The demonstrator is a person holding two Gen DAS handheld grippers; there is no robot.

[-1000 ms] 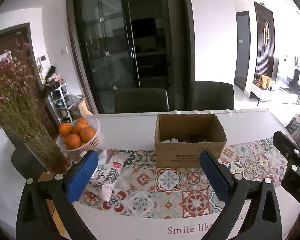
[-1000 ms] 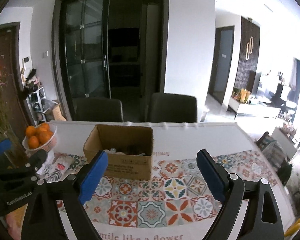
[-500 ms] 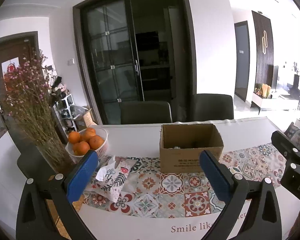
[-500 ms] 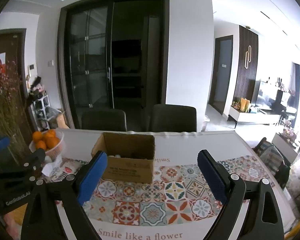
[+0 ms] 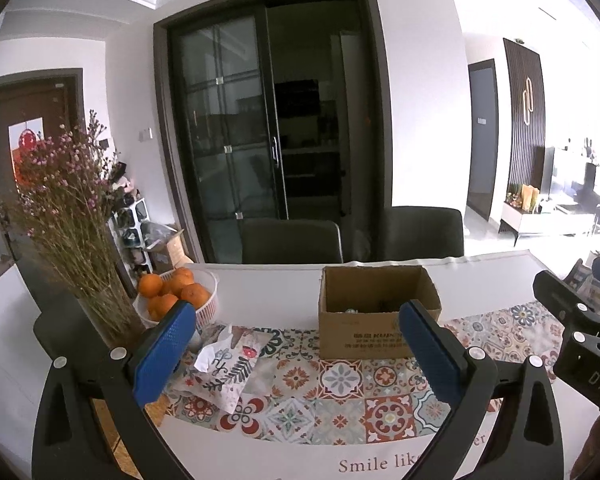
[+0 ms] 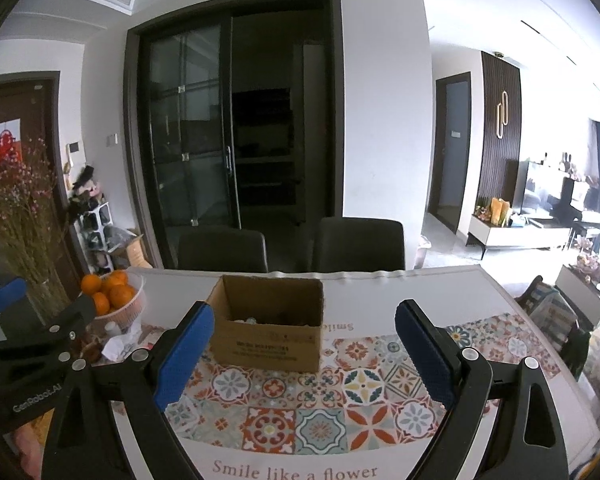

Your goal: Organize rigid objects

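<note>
An open cardboard box (image 5: 376,314) stands on the tiled table runner (image 5: 340,392), with several small items inside, mostly hidden by its front wall. It also shows in the right wrist view (image 6: 270,330). My left gripper (image 5: 296,354) is open and empty, held above the near edge of the table, well short of the box. My right gripper (image 6: 306,356) is open and empty, also near the front edge, to the right of the left one.
A white basket of oranges (image 5: 176,296) and a glass vase of dried flowers (image 5: 80,236) stand at the left. A patterned tissue pack (image 5: 224,364) lies by the basket. Two dark chairs (image 5: 292,240) stand behind the table.
Both grippers have pulled back and tilted upward, so the box and table sit lower and smaller in view. Both stay open and empty.
</note>
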